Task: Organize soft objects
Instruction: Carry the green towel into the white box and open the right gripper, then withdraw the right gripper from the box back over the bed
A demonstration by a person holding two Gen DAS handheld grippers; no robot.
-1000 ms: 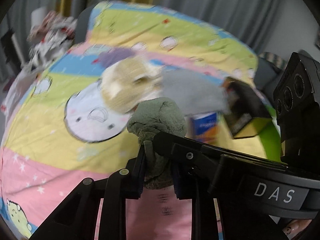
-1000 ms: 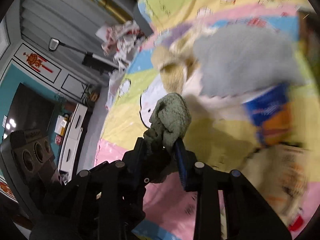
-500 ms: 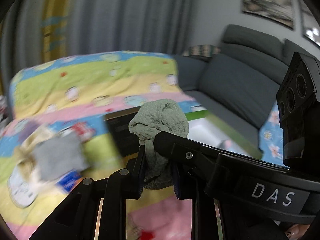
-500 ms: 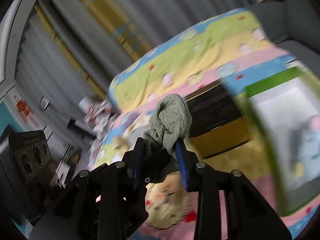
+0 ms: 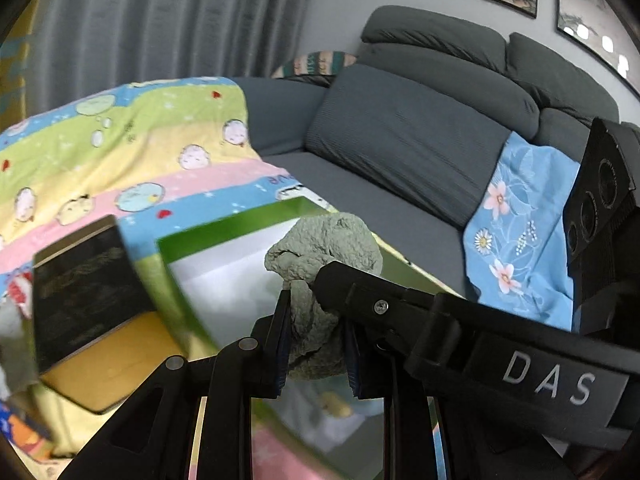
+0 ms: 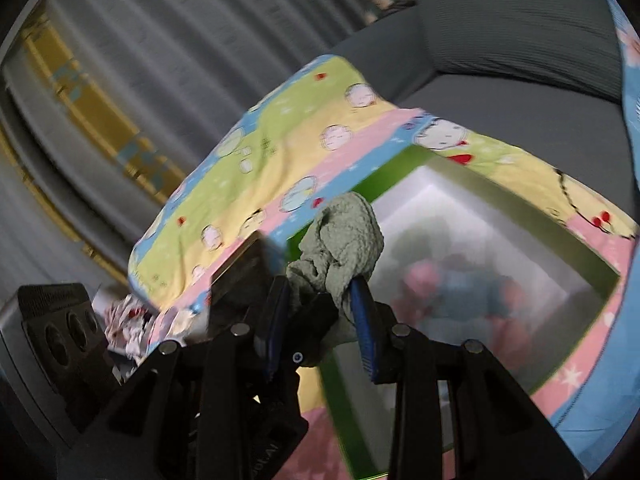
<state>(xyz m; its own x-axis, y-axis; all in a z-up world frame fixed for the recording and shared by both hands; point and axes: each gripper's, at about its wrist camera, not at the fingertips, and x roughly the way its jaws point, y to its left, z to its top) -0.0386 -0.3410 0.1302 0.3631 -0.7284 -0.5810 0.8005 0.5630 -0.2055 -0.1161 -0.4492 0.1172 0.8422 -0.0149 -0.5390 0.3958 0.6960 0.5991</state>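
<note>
both the left gripper [image 5: 316,336] and right gripper [image 6: 322,320] are pinching one bunched green cloth [image 5: 326,248], holding it above the green-rimmed box [image 6: 576,256] ahead.

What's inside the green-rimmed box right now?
In the green-rimmed box, white inner walls and blurred pink and blue soft shapes at the bottom. The green cloth and both grippers hide its near corner.

Left claw [image 5: 316,336] and right claw [image 6: 322,316] cross close together, both clamped, fingers nearly closed
</note>
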